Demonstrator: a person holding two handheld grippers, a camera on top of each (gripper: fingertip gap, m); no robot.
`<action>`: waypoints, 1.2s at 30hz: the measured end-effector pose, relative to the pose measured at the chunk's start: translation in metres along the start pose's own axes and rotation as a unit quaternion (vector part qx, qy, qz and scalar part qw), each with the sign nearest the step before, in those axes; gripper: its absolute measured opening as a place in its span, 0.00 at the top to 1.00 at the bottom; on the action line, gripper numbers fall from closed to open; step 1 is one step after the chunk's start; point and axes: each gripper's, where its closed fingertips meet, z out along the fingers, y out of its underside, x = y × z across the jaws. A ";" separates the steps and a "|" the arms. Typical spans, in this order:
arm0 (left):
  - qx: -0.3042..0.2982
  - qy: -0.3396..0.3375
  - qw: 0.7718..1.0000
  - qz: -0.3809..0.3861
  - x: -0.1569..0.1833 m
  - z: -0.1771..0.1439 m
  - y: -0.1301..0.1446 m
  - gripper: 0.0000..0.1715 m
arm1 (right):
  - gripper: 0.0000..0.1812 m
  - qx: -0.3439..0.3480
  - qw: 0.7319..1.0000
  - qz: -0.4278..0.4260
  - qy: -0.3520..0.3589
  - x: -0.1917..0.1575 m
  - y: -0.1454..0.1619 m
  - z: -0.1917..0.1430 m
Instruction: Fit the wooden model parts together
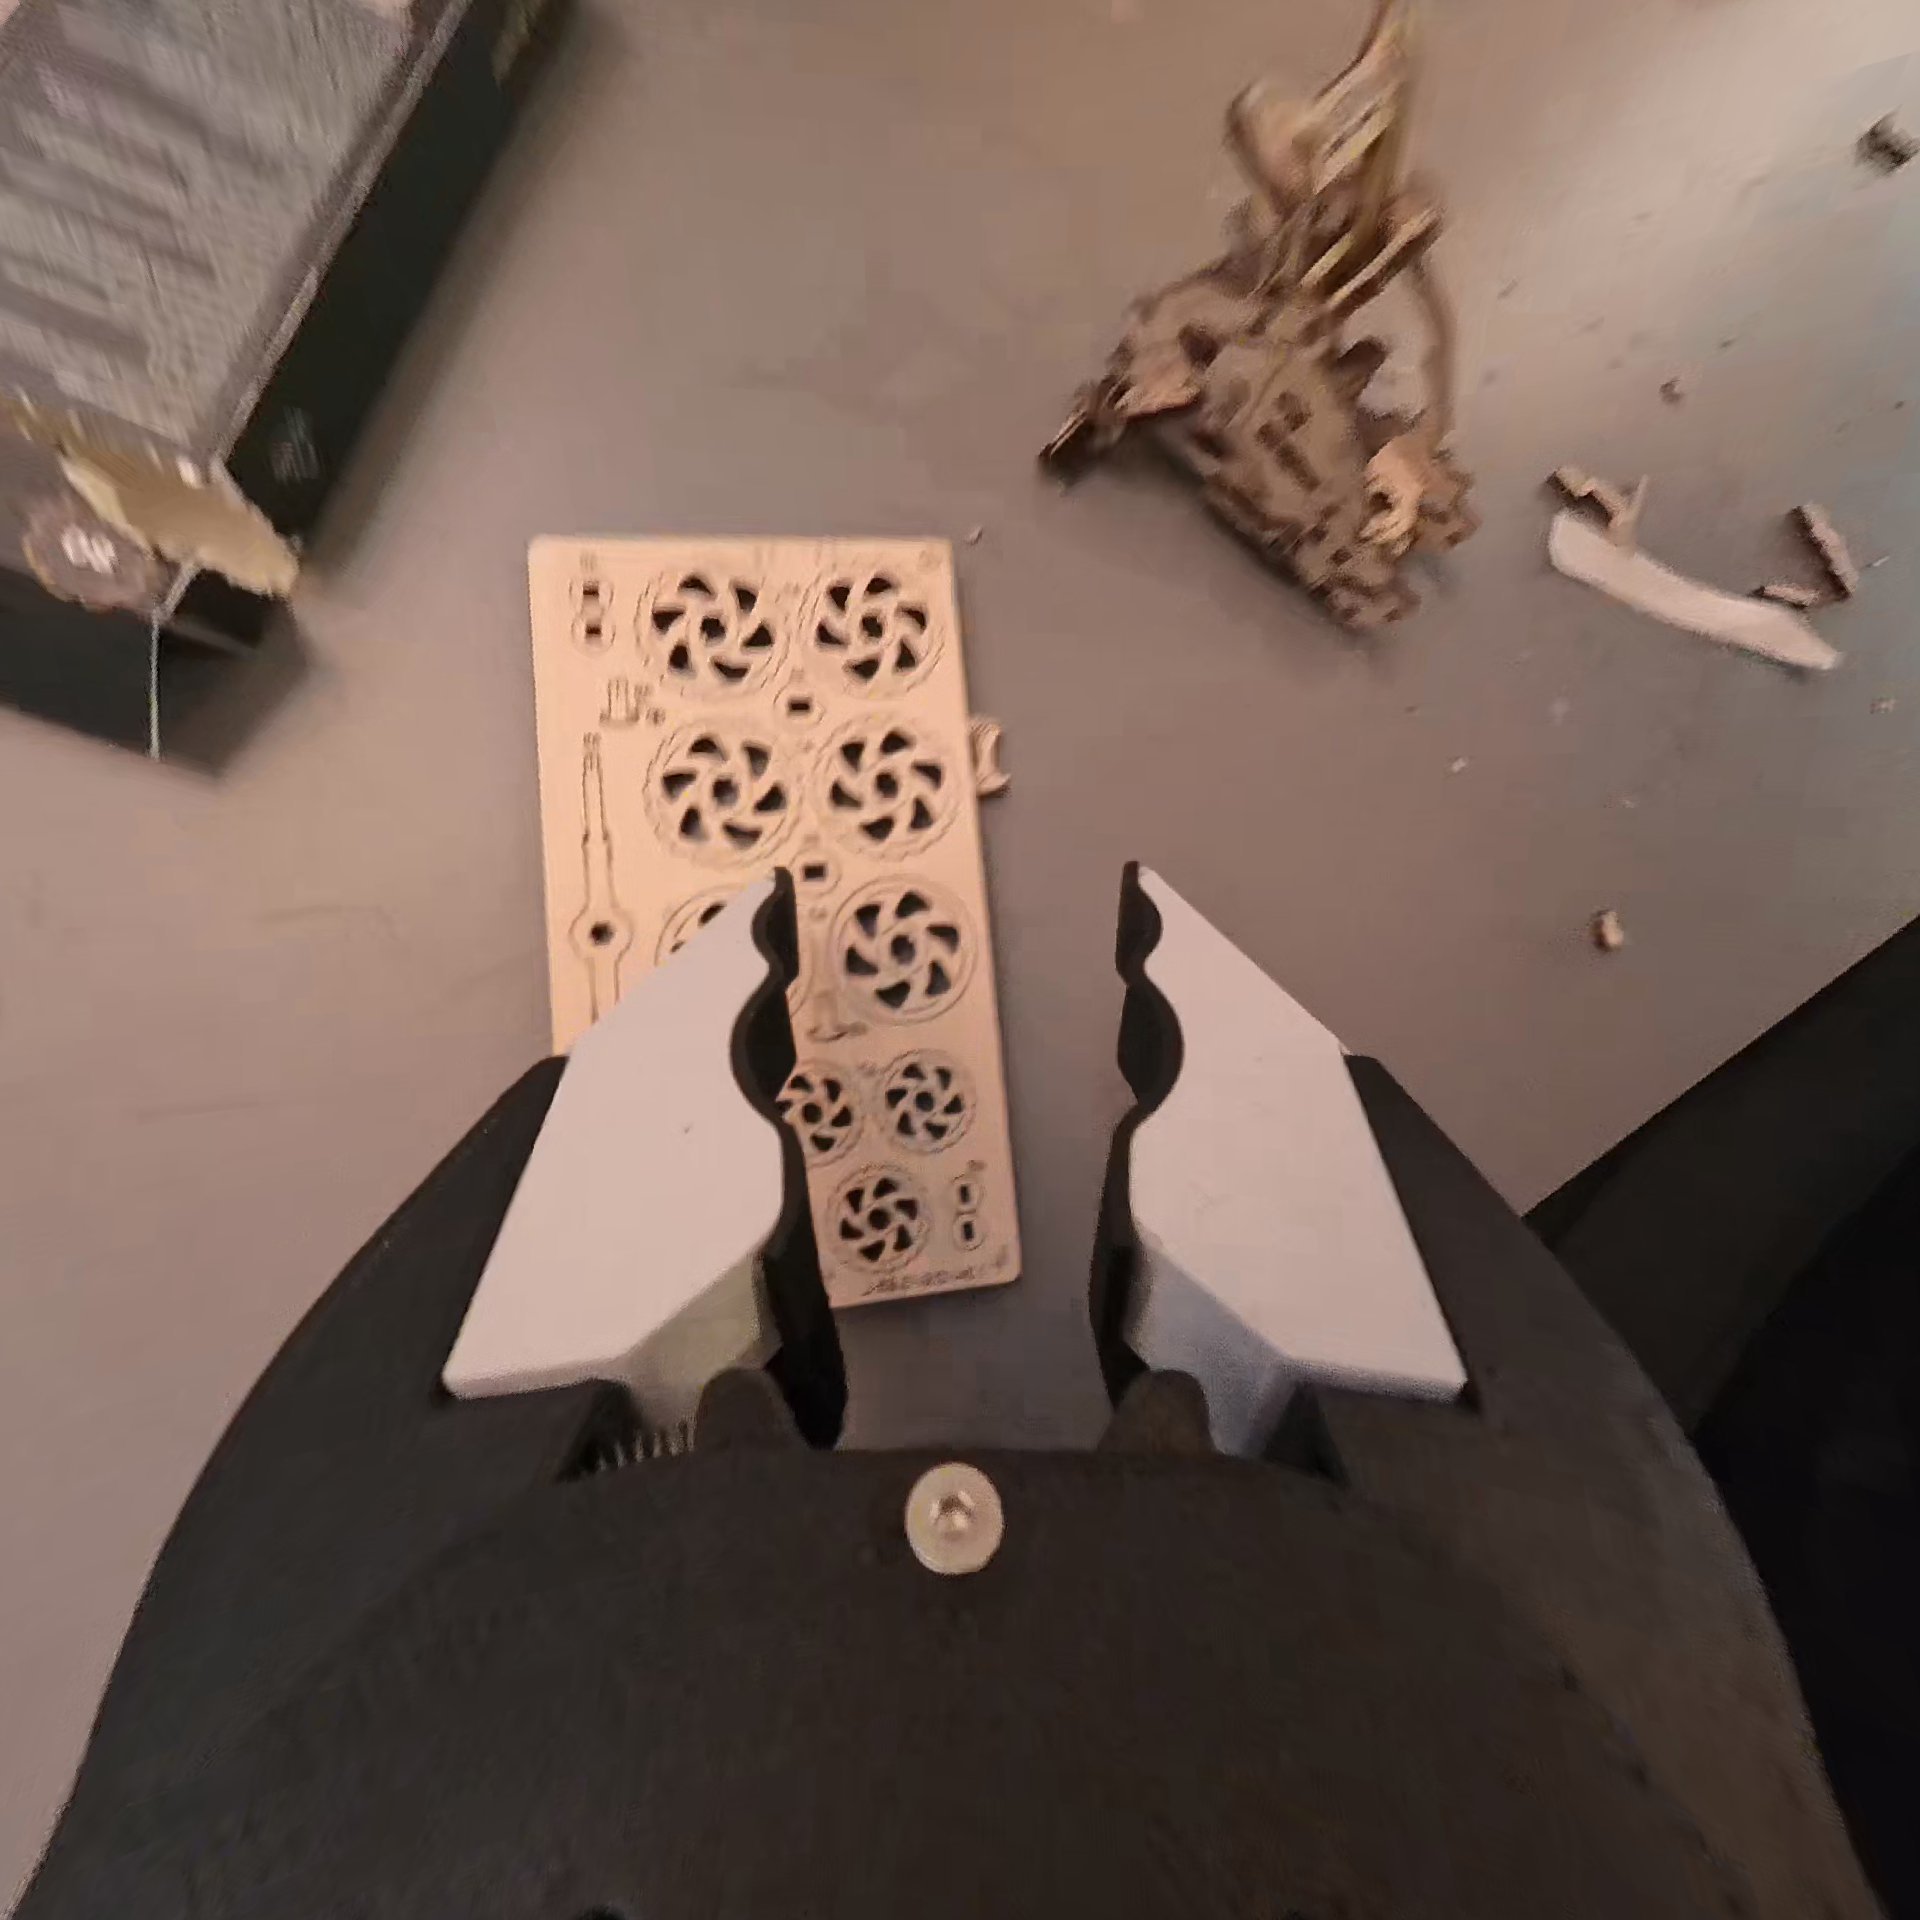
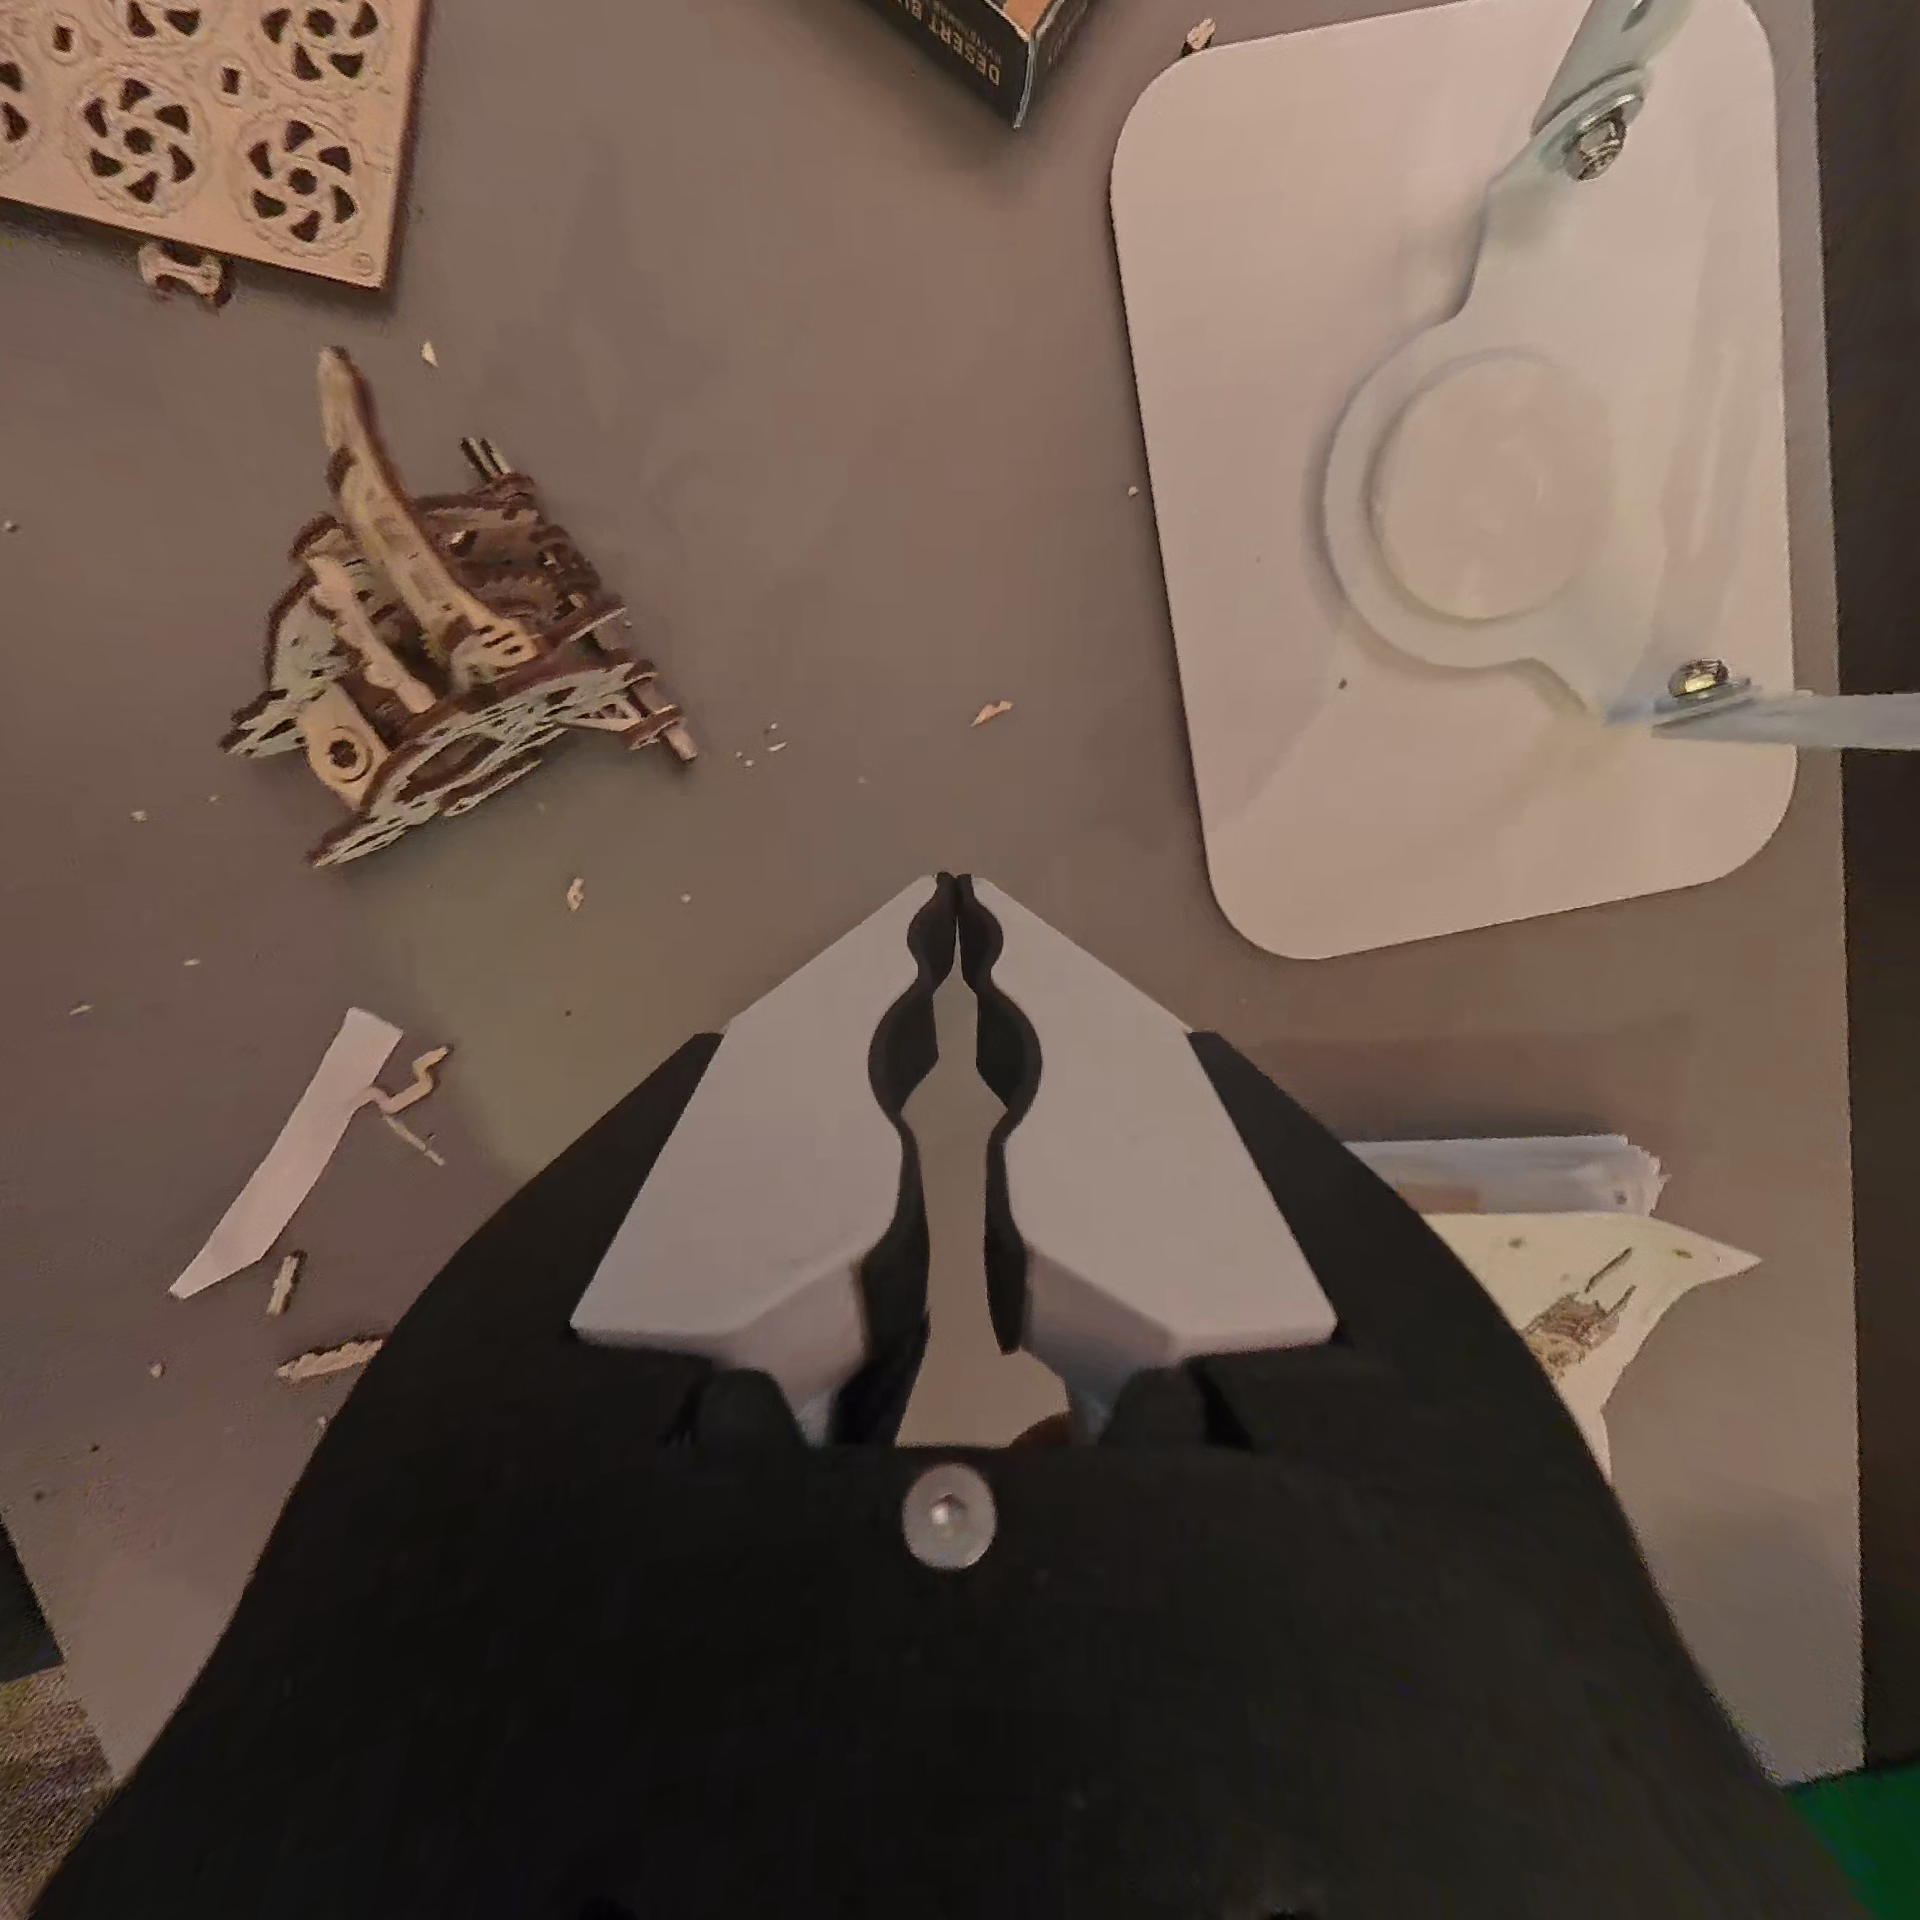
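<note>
A pale wooden parts sheet (image 1: 748, 831) with several laser-cut wheels lies flat on the grey table. My left gripper (image 1: 956, 883) is open and empty, hovering over the sheet's right half. A partly built wooden model (image 1: 1309, 416) sits to the upper right, blurred. In the right wrist view the same model (image 2: 447, 655) stands at the left, and the sheet's corner (image 2: 208, 135) shows at the top left. My right gripper (image 2: 956, 883) is shut with nothing between its tips, above bare table right of the model.
A dark box (image 1: 156, 343) lies at the upper left. A white base plate (image 2: 1455, 499) with a metal bracket stands at the right. A white paper strip (image 2: 301, 1153), wood scraps and a loose small part (image 2: 187, 272) lie around. Paper sheets (image 2: 1558, 1268) sit at the lower right. The grippers' ends are close to 25 cm from one another.
</note>
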 end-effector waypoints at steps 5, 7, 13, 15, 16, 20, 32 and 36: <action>-0.025 -0.016 0.999 -0.035 -0.027 0.002 0.018 0.71 | 1.00 0.050 0.999 -0.013 -0.013 -0.038 -0.012 -0.024; -0.029 -0.041 0.998 -0.045 -0.039 -0.003 0.023 0.75 | 0.99 0.078 0.996 -0.027 -0.028 -0.066 -0.027 -0.030; -0.029 -0.064 0.996 -0.052 -0.049 -0.007 0.025 0.67 | 0.90 0.130 0.984 -0.069 -0.103 -0.175 -0.085 -0.004; -0.036 -0.060 0.997 -0.046 -0.049 -0.008 0.026 0.54 | 0.86 0.133 0.984 -0.054 -0.106 -0.197 -0.100 0.021; -0.042 -0.059 0.996 -0.042 -0.050 -0.008 0.027 0.47 | 0.85 0.136 0.985 -0.039 -0.100 -0.203 -0.107 0.036; -0.107 -0.092 0.990 -0.002 -0.063 -0.007 0.042 0.18 | 0.83 0.145 0.985 0.022 -0.096 -0.219 -0.122 0.085; -0.150 -0.075 0.986 0.008 -0.109 -0.033 0.058 0.15 | 0.71 0.163 0.984 0.045 -0.053 -0.217 -0.164 0.140; -0.141 -0.097 0.985 0.034 -0.122 -0.028 0.063 0.18 | 0.73 0.169 0.984 0.029 -0.036 -0.215 -0.177 0.147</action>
